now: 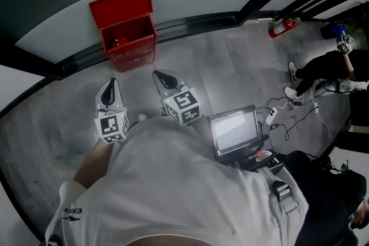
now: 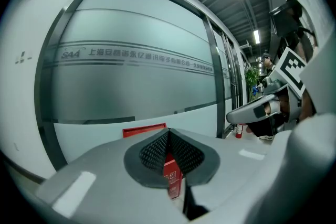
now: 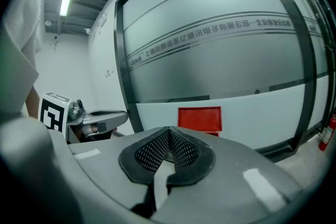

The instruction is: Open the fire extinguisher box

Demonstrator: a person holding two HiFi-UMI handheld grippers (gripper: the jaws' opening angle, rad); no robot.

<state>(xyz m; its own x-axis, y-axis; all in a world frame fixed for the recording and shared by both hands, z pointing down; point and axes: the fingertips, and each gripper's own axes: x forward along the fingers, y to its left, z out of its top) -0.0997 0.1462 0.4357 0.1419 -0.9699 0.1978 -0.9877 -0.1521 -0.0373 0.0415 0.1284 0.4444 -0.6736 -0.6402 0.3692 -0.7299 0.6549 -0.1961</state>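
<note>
Left gripper (image 2: 168, 134) first, in its own view: both mesh pads are pressed together tip to tip, with nothing caught between them. Straight ahead, behind the jaws, is the fire extinguisher box (image 2: 174, 178), a slice of its red front showing through the notch under the pads. Its lid (image 2: 144, 130) peeks out just above the gripper body, flat against the frosted glass wall (image 2: 131, 60). Off to the right, the right gripper (image 2: 253, 111) floats alongside, and beyond it a small red fire extinguisher (image 2: 239, 130) sits at the foot of the wall.

Over to the right gripper view, and it's the same story: jaws closed on each other and empty. The red lid stands up ahead and slightly right of the tips, against the pale lower panel of the glass. The left gripper shows at the left edge with its marker cube.

Now the head view, looking steeply down. The box stands on the grey floor (image 1: 230, 72) right at the base of the glass wall. Its lid is raised upright and something red is visible inside. Both grippers are held side by side, pointing towards it, well apart from the box and touching nothing. The loose fire extinguisher lies far right along the wall. A lit screen (image 1: 234, 129) hangs at the wearer's chest, and a seated person (image 1: 323, 69) is at the right edge.
</note>
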